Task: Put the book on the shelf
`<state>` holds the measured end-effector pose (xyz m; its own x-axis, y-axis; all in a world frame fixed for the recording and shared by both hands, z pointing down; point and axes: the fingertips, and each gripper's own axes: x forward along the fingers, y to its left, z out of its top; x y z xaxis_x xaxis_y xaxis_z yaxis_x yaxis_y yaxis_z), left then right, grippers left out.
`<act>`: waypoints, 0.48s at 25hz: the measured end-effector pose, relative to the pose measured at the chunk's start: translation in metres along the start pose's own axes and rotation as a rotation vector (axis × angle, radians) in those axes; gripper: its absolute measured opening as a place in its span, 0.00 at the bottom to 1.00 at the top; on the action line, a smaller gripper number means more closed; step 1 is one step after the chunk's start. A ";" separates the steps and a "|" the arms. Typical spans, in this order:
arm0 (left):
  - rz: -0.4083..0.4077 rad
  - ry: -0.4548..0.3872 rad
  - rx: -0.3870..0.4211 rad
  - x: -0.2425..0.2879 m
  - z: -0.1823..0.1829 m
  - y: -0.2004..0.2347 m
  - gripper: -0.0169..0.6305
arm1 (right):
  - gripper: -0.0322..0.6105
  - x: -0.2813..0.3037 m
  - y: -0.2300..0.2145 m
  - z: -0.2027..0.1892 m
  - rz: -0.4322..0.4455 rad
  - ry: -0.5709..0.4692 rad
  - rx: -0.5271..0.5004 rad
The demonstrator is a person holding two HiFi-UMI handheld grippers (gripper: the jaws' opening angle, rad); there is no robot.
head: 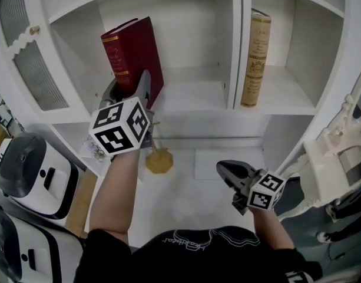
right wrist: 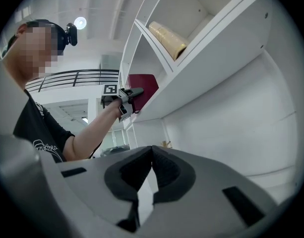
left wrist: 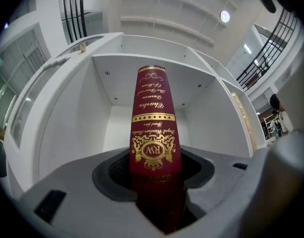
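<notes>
One red book in left gripper

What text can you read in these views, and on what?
"RW": gold crest on the spine of the red book.
"Charles": gold script above it on that spine; its other lines are unreadable.
Tan book: spine print too small.
Shirt: print illegible.

— Red book?
— At eleven o'clock, tilted, gripped at its lower end by the left gripper, at the front of the shelf.
— Beige book?
— At one o'clock, upright, in the next compartment. Right gripper low at five o'clock, apart from both.
</notes>
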<state>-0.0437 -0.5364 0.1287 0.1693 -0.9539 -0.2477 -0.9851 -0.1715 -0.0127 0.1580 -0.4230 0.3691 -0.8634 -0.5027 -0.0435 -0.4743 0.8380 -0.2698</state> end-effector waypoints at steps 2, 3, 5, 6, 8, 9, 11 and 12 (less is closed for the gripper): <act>0.007 0.012 0.007 0.006 -0.002 -0.001 0.36 | 0.05 -0.001 -0.002 -0.001 -0.001 -0.003 0.006; 0.010 0.018 0.013 0.009 -0.002 -0.001 0.36 | 0.05 -0.001 -0.003 -0.002 -0.002 -0.003 0.010; 0.012 0.035 0.027 0.013 -0.004 -0.002 0.36 | 0.05 -0.001 -0.004 -0.005 -0.003 -0.001 0.017; 0.011 0.043 0.034 0.016 -0.005 -0.003 0.36 | 0.05 -0.001 -0.004 -0.006 -0.003 0.001 0.020; 0.010 0.059 0.047 0.019 -0.005 -0.005 0.36 | 0.05 -0.001 -0.005 -0.008 -0.004 0.004 0.025; 0.009 0.065 0.050 0.021 -0.006 -0.006 0.36 | 0.05 -0.001 -0.005 -0.008 -0.004 0.005 0.026; 0.010 0.079 0.049 0.023 -0.007 -0.006 0.36 | 0.05 -0.001 -0.004 -0.009 -0.003 0.006 0.028; 0.009 0.090 0.047 0.025 -0.010 -0.005 0.36 | 0.05 -0.002 -0.003 -0.009 -0.004 0.007 0.028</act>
<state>-0.0340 -0.5613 0.1322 0.1604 -0.9740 -0.1598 -0.9866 -0.1531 -0.0571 0.1596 -0.4231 0.3784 -0.8627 -0.5045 -0.0356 -0.4729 0.8297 -0.2967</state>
